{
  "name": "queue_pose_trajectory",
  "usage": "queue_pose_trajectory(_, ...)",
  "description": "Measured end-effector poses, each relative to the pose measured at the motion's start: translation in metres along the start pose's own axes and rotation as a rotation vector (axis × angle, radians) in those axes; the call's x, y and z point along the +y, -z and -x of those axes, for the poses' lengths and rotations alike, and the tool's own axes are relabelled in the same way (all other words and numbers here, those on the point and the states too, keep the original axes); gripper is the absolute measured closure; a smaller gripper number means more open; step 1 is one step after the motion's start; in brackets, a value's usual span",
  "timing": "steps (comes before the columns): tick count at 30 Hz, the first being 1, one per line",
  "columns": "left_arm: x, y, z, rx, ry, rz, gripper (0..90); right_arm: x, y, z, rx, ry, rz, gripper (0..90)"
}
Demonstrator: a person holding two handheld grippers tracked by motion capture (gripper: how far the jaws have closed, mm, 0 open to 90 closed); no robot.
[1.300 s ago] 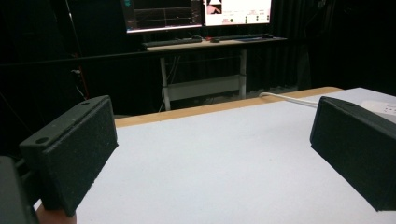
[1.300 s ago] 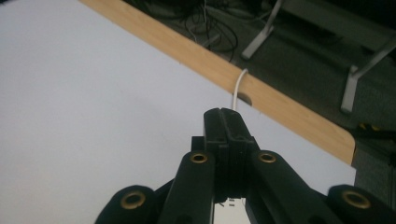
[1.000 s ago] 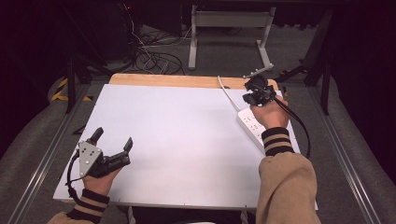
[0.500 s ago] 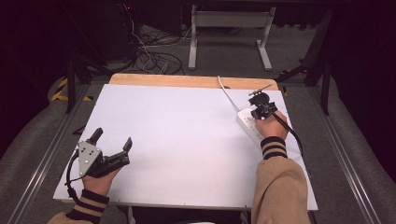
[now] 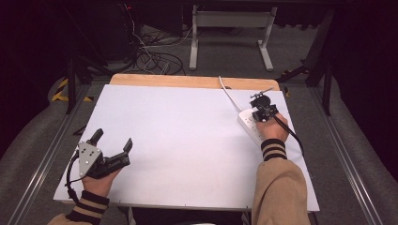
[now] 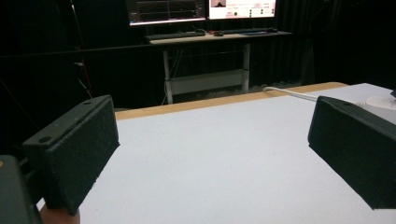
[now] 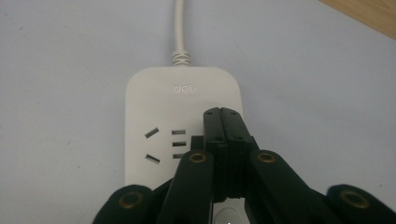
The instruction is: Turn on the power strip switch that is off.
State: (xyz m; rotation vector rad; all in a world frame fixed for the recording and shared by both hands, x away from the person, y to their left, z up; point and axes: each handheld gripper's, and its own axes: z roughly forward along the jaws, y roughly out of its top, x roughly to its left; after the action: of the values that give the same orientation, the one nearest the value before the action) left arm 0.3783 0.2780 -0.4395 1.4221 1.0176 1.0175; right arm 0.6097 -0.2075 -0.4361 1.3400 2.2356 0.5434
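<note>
**Closed right gripper over power strip**

White plastic power strip [image 5: 251,125] lies at the table's [image 5: 187,140] right edge, long axis running away from you, directly under your right gripper [image 7: 223,122], jaws together. Left gripper [image 5: 112,149], jaws apart, is well away.

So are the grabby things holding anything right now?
No, nothing is held. The left gripper rests on the table with its jaws wide apart around bare table. The right gripper has its jaws shut together with nothing between them, over the white power strip.
</note>
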Motion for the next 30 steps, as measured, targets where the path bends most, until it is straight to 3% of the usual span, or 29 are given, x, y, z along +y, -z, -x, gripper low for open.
queue_pose_trajectory(10,0.000,0.001,0.000,-0.003,-0.003,-0.001,2.4,-0.003,-0.002,-0.004,-0.024,-0.001,0.022,90.0)
queue_pose_trajectory(14,0.000,0.001,0.000,-0.002,-0.004,-0.001,2.5,-0.008,-0.003,0.000,0.009,-0.054,0.060,90.0)
queue_pose_trajectory(30,0.000,0.001,0.001,-0.007,-0.007,-0.001,2.7,-0.011,-0.004,0.002,0.019,-0.079,0.073,90.0)
